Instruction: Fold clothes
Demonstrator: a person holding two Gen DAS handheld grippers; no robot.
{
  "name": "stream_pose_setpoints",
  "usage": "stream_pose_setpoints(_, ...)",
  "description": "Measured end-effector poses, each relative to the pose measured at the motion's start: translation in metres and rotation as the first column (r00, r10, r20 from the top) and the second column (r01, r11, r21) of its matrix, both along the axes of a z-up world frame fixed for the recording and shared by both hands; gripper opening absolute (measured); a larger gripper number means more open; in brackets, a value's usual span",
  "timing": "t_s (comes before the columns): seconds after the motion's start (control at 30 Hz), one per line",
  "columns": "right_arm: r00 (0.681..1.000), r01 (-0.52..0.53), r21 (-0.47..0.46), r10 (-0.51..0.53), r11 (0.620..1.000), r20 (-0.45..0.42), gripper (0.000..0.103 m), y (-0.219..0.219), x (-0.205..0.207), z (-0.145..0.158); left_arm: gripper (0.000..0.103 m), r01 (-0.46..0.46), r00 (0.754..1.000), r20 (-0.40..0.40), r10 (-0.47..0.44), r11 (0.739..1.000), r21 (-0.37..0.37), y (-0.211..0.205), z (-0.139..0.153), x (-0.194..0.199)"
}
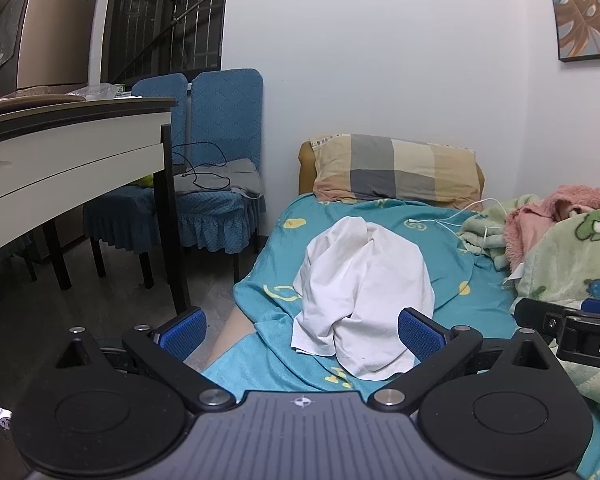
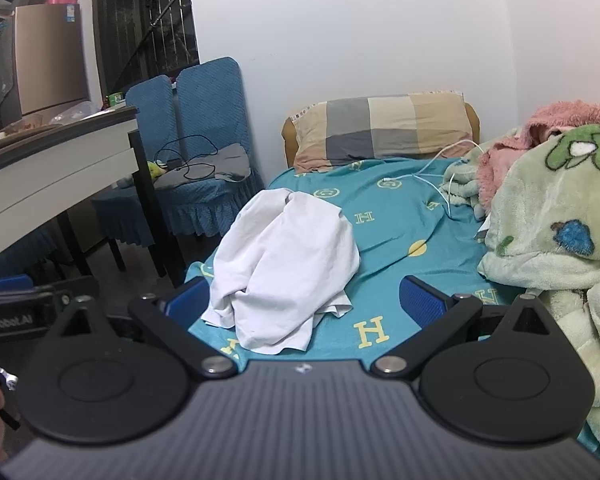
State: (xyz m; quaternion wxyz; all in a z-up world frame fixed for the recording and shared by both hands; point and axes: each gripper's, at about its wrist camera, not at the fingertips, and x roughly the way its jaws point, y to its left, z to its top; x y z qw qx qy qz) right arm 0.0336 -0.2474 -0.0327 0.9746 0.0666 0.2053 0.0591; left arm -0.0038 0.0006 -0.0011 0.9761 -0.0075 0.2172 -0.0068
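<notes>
the left gripper (image 1: 302,330), black-armed with blue ribbed pads, is shown with its jaws spread wide and nothing held between them. the right gripper (image 2: 304,300), of the same build, is likewise spread wide and empty. both are held low over the near end of the bed, side by side, each appearing at the edge of the other's view.

the crumpled white cotton garment (image 1: 360,300) (image 2: 284,264) is seen lying in a loose, unfolded heap on the teal bedsheet printed with yellow letters (image 1: 440,256) (image 2: 396,248), just beyond the fingertips and toward the bed's left edge; no pad touches it.

a white charging cable (image 2: 428,172) is laid across the sheet farther back. a checked grey-and-beige pillow (image 1: 396,168) is set at the head of the bed against the wall. a pale green fleece blanket with cartoon prints (image 2: 548,220) and a pink fleece blanket (image 2: 556,120) are piled along the right side.

to the left, two blue-covered chairs (image 1: 216,136) and a white table with dark legs (image 1: 72,152) are seen; no container's contents can be made out.
</notes>
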Motion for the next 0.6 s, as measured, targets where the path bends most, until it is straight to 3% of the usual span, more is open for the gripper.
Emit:
stream_pose_setpoints(0.23, 0.999, 0.014, -0.023, -0.013, 1.000, 0.039, 0.103, -0.002, -0.004, 0.000, 0.103, 0.007, 1.000, -0.009, -0.007, 1.000, 0.001, -0.001, -0.003, -0.002)
stream_pose_setpoints(0.6, 0.999, 0.030, 0.011, -0.030, 0.999, 0.018, 0.103, -0.010, -0.007, 0.002, 0.103, 0.007, 1.000, -0.027, -0.007, 1.000, 0.007, -0.001, -0.009, -0.001)
